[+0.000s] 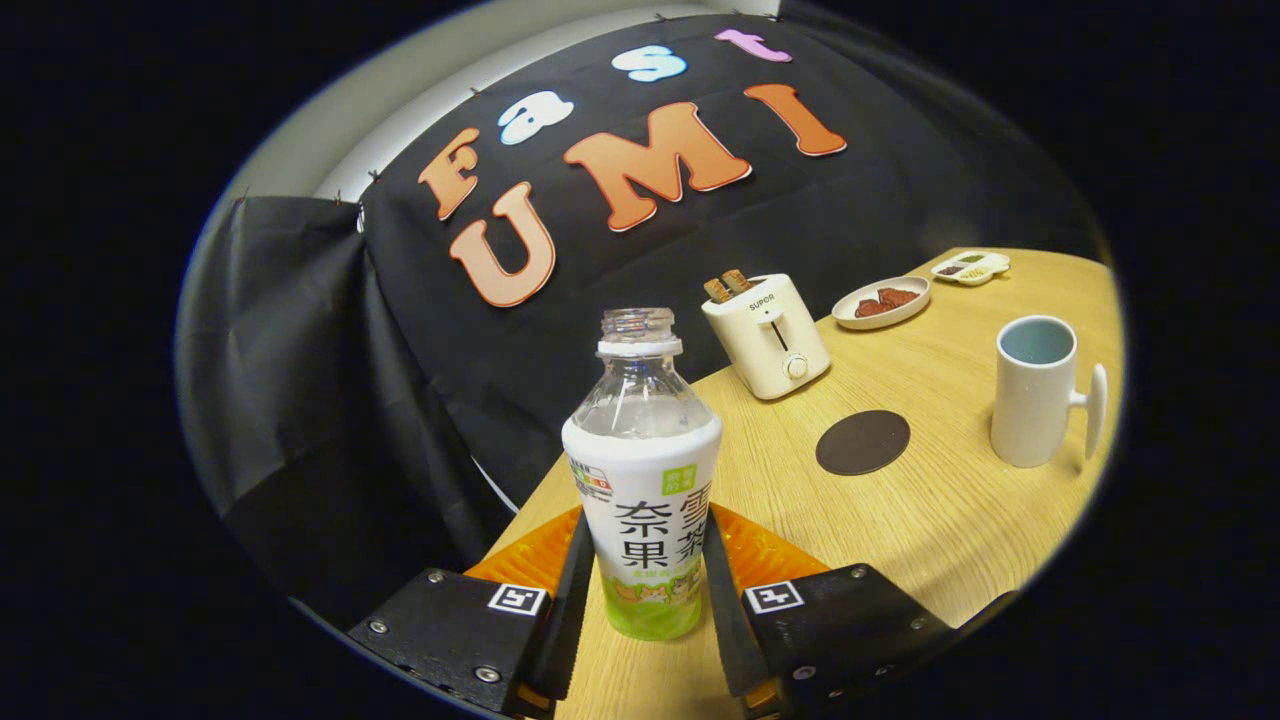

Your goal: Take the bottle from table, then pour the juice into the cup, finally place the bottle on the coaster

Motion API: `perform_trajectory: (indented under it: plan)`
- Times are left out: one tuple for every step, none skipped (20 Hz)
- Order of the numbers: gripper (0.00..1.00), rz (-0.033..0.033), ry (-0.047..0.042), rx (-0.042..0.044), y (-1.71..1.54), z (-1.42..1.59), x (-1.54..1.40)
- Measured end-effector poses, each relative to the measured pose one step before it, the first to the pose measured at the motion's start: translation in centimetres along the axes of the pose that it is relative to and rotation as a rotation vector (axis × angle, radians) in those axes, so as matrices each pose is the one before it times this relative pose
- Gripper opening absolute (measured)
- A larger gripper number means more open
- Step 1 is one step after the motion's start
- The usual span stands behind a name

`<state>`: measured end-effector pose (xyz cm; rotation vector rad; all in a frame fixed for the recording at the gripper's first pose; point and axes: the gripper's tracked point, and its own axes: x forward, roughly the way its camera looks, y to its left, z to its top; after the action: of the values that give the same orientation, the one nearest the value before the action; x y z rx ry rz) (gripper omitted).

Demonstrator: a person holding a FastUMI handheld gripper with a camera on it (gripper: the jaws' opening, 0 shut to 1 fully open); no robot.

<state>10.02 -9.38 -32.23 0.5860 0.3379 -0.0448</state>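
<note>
The bottle (642, 470) stands straight up between the two fingers of the gripper (645, 585), with its open neck pointing up and no cap on it. The jaws look clenched on the bottle, one finger pressing on each side of its lower part, down where the label turns green. I cannot tell if its bottom rests on the wooden surface (930, 520) or is a little off it. The top part of the bottle is see-through, and I cannot tell how much juice is inside. The cup (1037, 390) is white with a handle. It stands ahead of the fingers and off to the right, well apart from the bottle. The round dark coaster (863, 441) lies flat between the bottle and the cup, a bit nearer the cup. So I think the next move is to carry the bottle forward and to the right, over the coaster, then tip its neck to the cup. Farther back are a toaster (768, 335) and a plate (882, 303) of food.
</note>
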Motion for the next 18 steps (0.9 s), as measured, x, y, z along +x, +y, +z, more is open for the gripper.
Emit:
perform_trajectory:
  plan:
    - [0.58, 0.00665, 0.00025, 0.03500, -0.165, 0.306, 0.125]
    - [0.58, 0.00645, -0.00109, 0.03596, -0.217, 0.338, -0.013]
    - [0.58, 0.00267, -0.00105, 0.03521, -0.372, 0.400, 0.215]
    - [0.58, 0.00002, -0.00360, 0.03554, -0.509, 0.352, -0.053]
    - [0.58, 0.00044, -0.00491, 0.03306, -0.407, 0.550, 0.157]
    - [0.58, 0.00003, -0.00656, 0.03202, -0.394, 0.466, 0.013]
    - [0.58, 0.00334, -0.00691, 0.02874, -0.286, 0.606, 0.160]
    - [0.58, 0.00223, -0.00763, 0.02747, -0.347, 0.574, 0.108]
    - [0.58, 0.00512, -0.00289, 0.02987, -0.361, 0.541, 0.241]
    - [0.58, 0.00206, -0.00572, 0.02627, -0.416, 0.376, -0.016]
    - [0.58, 0.00011, -0.00456, 0.02696, -0.364, 0.468, -0.091]
    - [0.58, 0.00010, -0.00742, 0.02615, -0.365, 0.539, -0.093]
    - [0.58, 0.00289, -0.00669, 0.02862, -0.265, 0.486, 0.035]
    - [0.58, 0.00343, -0.00439, 0.02965, -0.163, 0.211, 0.110]
    - [0.58, -0.00011, -0.00790, 0.02754, -0.284, 0.392, 0.125]
    - [0.58, -0.00450, -0.00968, 0.03205, -0.245, 0.490, 0.018]
    - [0.58, 0.00118, -0.01218, 0.03724, -0.250, 0.445, 0.010]
    - [0.58, 0.00234, -0.01258, 0.04032, -0.059, 0.678, -0.251]
